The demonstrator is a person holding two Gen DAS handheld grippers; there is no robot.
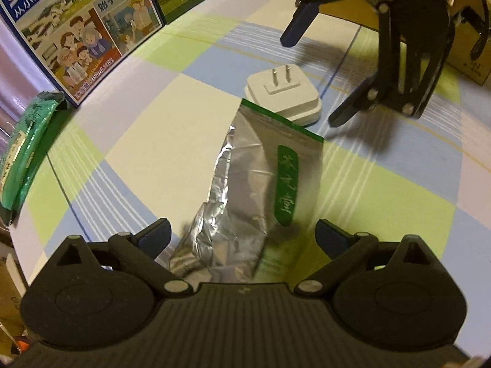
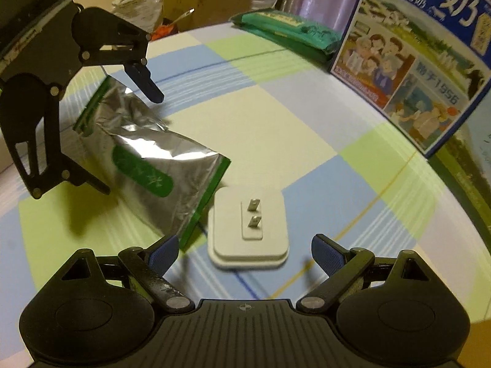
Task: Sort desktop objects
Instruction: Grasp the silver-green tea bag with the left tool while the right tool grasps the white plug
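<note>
A crumpled silver foil pouch (image 1: 254, 178) with a green label lies on the checked tablecloth (image 1: 159, 128). My left gripper (image 1: 244, 234) is open, one finger on each side of the pouch's near end. The pouch's far green edge rests against a white plug adapter (image 1: 285, 95) lying prongs up. In the right wrist view the adapter (image 2: 250, 227) sits just ahead of my open right gripper (image 2: 245, 253), between its blue fingertips. That view also shows the pouch (image 2: 147, 153) with the left gripper (image 2: 124, 138) spread over it. The right gripper (image 1: 319, 72) hovers beyond the adapter.
A blue milk carton box (image 1: 79, 30) stands along the table's back edge, with a green packet (image 1: 21, 150) lying beside it. The same box (image 2: 414, 70) and packet (image 2: 288, 30) appear in the right wrist view. A cardboard box (image 1: 469, 52) sits behind the right gripper.
</note>
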